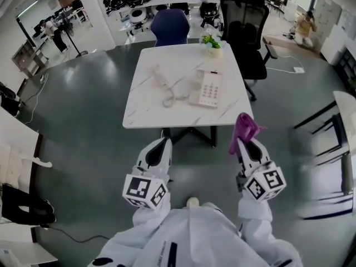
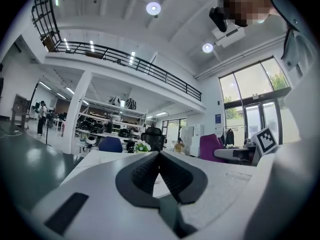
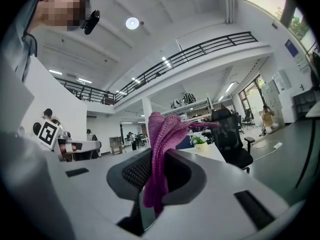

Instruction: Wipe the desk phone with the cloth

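A white desk phone [image 1: 206, 89] lies on the marble table [image 1: 144, 107], its handset [image 1: 161, 77] off the cradle to the left on a coiled cord. Both grippers hover in front of the table's near edge, apart from it. My right gripper [image 1: 243, 139] is shut on a purple cloth [image 1: 245, 129], which stands up bunched from the jaws; the cloth [image 3: 162, 149] fills the right gripper [image 3: 156, 171] view's middle. My left gripper [image 1: 162, 144] is shut with nothing in it; in its own view the left gripper [image 2: 159, 159] has its pads closed together.
A small potted plant [image 1: 212, 43] stands at the table's far edge. A blue chair [image 1: 170, 25] and a black office chair [image 1: 245, 32] are behind the table. Another white table [image 1: 347, 107] edge is at right, with grey floor around.
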The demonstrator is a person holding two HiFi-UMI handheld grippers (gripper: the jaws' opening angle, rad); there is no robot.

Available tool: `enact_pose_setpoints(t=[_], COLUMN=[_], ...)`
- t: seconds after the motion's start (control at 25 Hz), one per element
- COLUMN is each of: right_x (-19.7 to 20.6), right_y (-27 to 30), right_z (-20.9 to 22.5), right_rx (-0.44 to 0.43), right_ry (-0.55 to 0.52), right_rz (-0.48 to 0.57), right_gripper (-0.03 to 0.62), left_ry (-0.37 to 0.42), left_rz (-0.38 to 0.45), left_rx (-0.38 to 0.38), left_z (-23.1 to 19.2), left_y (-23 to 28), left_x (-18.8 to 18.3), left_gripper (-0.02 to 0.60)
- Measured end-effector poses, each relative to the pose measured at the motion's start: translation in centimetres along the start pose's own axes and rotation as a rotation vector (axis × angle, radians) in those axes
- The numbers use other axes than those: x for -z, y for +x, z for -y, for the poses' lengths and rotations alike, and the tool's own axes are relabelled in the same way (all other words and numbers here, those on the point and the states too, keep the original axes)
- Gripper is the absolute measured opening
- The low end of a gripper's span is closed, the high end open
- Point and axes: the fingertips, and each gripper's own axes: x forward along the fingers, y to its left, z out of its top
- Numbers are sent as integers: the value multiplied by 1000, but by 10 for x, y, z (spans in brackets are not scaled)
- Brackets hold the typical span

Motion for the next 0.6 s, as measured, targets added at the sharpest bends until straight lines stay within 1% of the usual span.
enact_pose_setpoints(t=[0.2,0.36,0.6], right_x=[5,8,11], right_y=[18,32,66], right_z=[11,23,51], right_rx=[23,37,55], right_ry=[2,3,22], right_rz=[-14,-21,-28], right_gripper=[41,41,41], left_ry=[-11,-26,-40], left_rz=[-4,-19,-35], left_rx=[0,7,16], left_z=[-16,-24,-39], left_y=[17,33,74], left_x=[3,13,20], left_gripper=[-3,-3,-3])
